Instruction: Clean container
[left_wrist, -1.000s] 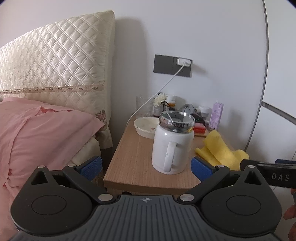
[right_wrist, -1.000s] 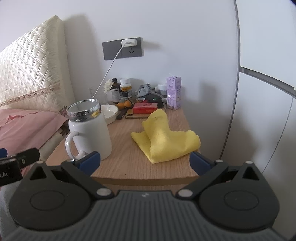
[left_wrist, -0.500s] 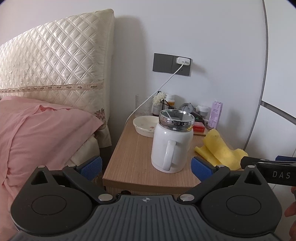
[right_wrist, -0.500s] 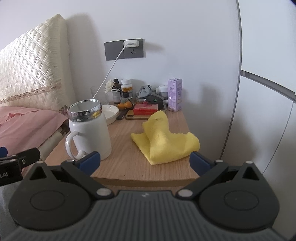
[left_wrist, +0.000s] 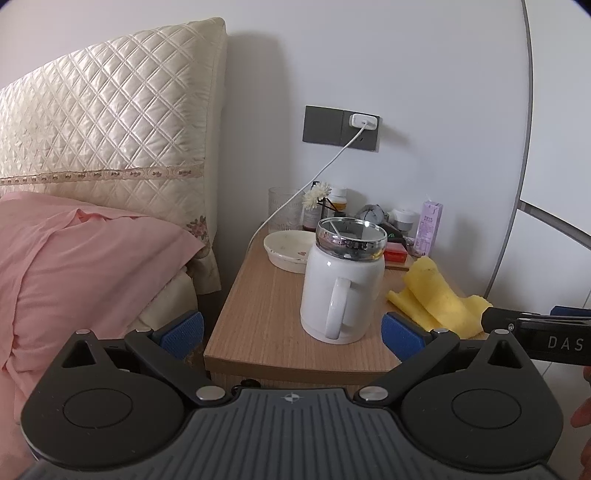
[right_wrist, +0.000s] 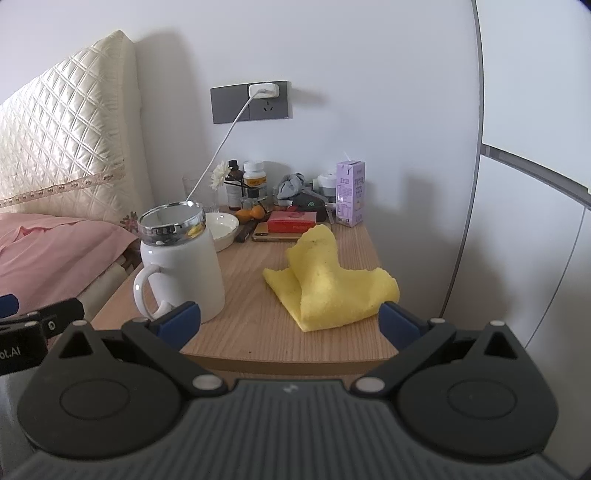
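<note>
A white ceramic mug with a mirrored steel rim (left_wrist: 341, 288) is seen standing upright on the wooden bedside table (left_wrist: 266, 306), ahead of and between the widely spread, empty jaws of the left gripper (left_wrist: 291, 326), its long axis vertical and its handle turned toward them. A crumpled yellow cloth (right_wrist: 332, 278) lies untouched just ahead of the equally spread jaws of the right gripper (right_wrist: 290, 319). No cleaning appears begun; gripping the mug, taking the cloth and wiping are judged still to come.

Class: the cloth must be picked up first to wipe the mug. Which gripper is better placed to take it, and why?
Right. The right gripper is open with the cloth straight ahead between its fingers. The left gripper, also open, faces the mug; from there the cloth lies off to the right.
</note>
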